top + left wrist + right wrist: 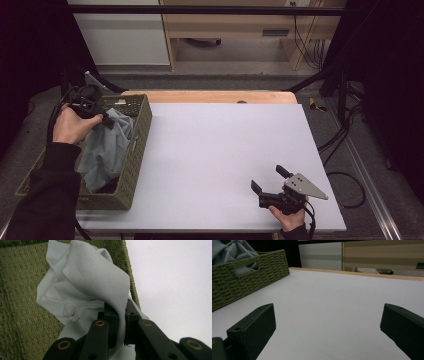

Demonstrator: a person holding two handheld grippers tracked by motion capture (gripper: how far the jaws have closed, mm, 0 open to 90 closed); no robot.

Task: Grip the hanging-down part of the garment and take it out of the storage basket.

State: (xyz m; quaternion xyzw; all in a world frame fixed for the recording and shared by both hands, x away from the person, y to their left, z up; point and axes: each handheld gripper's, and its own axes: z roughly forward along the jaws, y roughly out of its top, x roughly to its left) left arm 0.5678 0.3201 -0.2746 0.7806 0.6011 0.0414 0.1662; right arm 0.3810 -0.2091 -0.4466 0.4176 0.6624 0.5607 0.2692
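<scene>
Bench (pixel 215 160): pale lavender-grey top, matte, plain. A strip of light wood edge (pixel 210 96) shows along the far side. Standing directly on the bench at its left end: one olive-green woven basket (pixel 134 165), rectangular, long side running front to back, slot handle cut in the wall facing the bench centre. The basket's near left corner overhangs the bench edge. In the right gripper view the same basket (pixel 242 282) sits at far left, well apart from the near right corner of the bench.

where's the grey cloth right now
In the high view the grey cloth lies in the woven basket at the table's left, a fold pinched by the left gripper.
</scene>
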